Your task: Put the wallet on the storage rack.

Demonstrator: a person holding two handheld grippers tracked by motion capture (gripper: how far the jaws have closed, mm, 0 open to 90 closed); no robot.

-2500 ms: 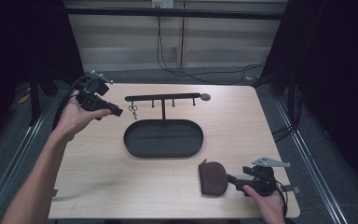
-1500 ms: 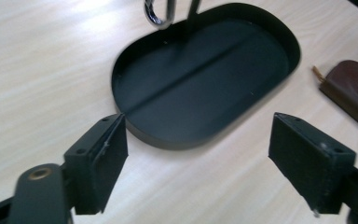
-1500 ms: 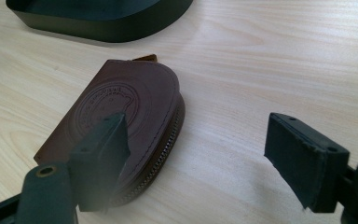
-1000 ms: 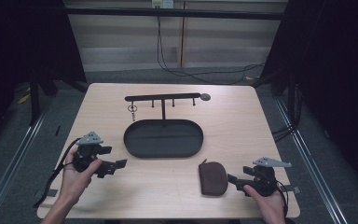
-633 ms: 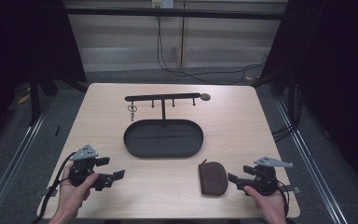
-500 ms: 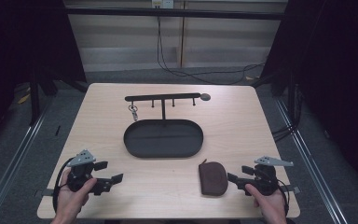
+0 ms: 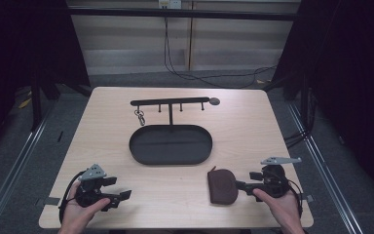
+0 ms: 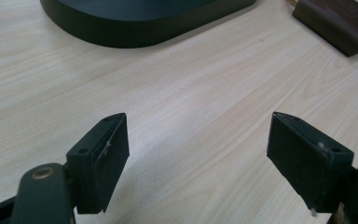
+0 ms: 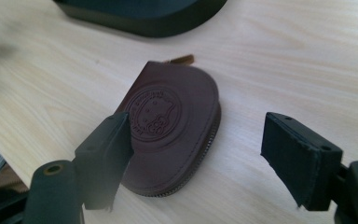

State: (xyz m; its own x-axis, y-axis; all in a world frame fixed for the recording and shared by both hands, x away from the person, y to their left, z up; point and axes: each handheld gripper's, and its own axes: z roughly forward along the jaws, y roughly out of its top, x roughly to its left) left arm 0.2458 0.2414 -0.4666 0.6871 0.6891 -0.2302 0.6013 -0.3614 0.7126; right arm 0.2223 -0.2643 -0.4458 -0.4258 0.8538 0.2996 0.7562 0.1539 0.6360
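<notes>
A brown leather coin pouch with an embossed round emblem lies flat on the table near the front right. My right gripper is open just right of it, its jaws wide apart with the pouch lying ahead between them, untouched. At the front left, my left gripper rests low over bare wood, open and holding nothing. A black oval tray sits mid-table. Behind it stands a black rack with pegs, and a key ring hangs from its left end.
The light wooden table has dark floor and metal rails on both sides. Cables run along the floor behind it. A corner of the pouch shows at the top right of the left gripper view.
My left gripper has come from the far left near the rack down to the front left edge of the table. The right gripper has stayed beside the pouch.
</notes>
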